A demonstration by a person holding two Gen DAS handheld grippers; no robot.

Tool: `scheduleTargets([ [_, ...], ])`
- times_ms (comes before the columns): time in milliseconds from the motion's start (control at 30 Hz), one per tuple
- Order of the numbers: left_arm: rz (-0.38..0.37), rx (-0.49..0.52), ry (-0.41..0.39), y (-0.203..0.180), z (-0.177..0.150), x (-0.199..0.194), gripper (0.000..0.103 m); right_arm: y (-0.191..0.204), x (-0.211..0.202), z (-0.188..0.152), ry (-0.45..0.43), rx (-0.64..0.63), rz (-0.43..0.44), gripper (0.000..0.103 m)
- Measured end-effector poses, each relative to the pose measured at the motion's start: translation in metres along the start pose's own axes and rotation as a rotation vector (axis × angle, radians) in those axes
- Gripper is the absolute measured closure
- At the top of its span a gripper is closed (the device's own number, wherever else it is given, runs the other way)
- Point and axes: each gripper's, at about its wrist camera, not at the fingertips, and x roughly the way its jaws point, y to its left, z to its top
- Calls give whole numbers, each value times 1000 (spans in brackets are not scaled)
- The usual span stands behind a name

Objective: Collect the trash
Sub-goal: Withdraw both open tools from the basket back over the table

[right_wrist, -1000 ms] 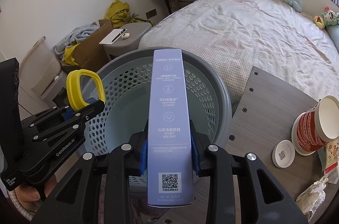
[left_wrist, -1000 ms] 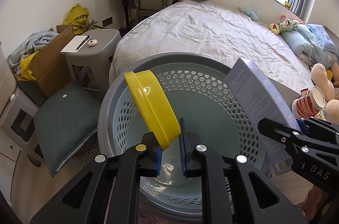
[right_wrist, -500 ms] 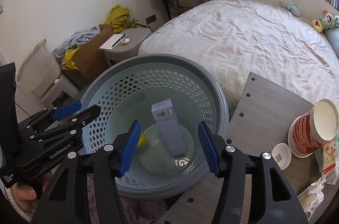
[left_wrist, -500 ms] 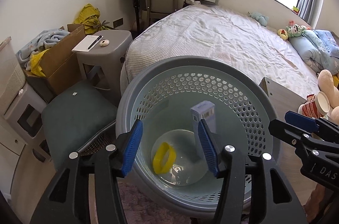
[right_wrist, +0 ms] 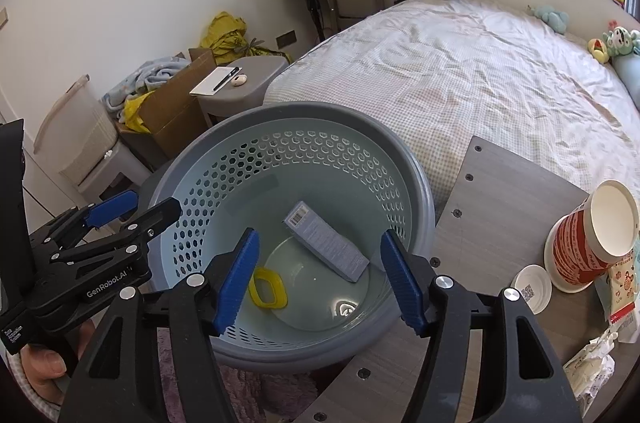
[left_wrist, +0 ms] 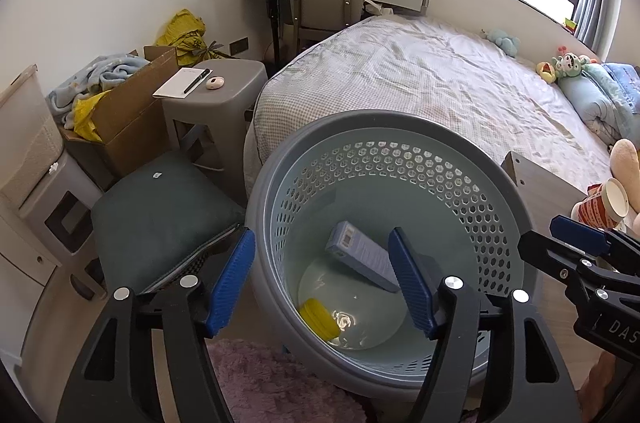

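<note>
A round grey basket (left_wrist: 384,127) with a pale blue perforated inside stands below both grippers. On its bottom lie a yellow lid (left_wrist: 318,317) and a lavender box (left_wrist: 362,255), the box flat on its long side. My left gripper (left_wrist: 320,235) hangs over the basket's left half, its jaws opening, nothing between them. My right gripper (right_wrist: 318,235) hangs over the same basket (right_wrist: 280,111), jaws also opening and empty, with the box (right_wrist: 326,241) and lid (right_wrist: 268,287) far beneath. A hand holds the left gripper (right_wrist: 150,203) at the lower left.
On the grey wooden table (right_wrist: 500,191) to the right sit a red paper cup (right_wrist: 592,235), a white cap (right_wrist: 532,287), a snack packet (right_wrist: 618,287) and crumpled tissue (right_wrist: 592,367). A bed (left_wrist: 420,83) lies behind; a stool (left_wrist: 216,87), cardboard box (left_wrist: 132,103) and dark cushion (left_wrist: 160,207) stand left.
Both grippers went from shut to open. The yellow lid and the lavender box dropped into the basket; the box, upright half a second ago, has toppled flat.
</note>
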Motion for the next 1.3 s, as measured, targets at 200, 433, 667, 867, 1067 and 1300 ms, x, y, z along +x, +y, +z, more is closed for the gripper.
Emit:
scheduleTargets([
  [200, 13, -3, -8, -1, -1, -7, 31, 2, -6, -2, -11, 0, 3, 36],
  [433, 29, -3, -17, -1, -4, -14, 28, -1, -13, -7, -24, 2, 7, 31],
  [667, 30, -4, -18, -1, -7, -19, 27, -4, -21, -14, -36, 6, 7, 28],
  [867, 26, 3, -20, -2, -12, -25, 27, -9, -29, -20, -46, 15, 1, 27],
  [1067, 13, 16, -19, -10, -17, -30, 27, -15, -37, -28, -51, 31, -11, 26],
  [1300, -15, 44, -25, -28, -24, -41, 27, -26, -55, -41, -69, 55, -35, 25],
])
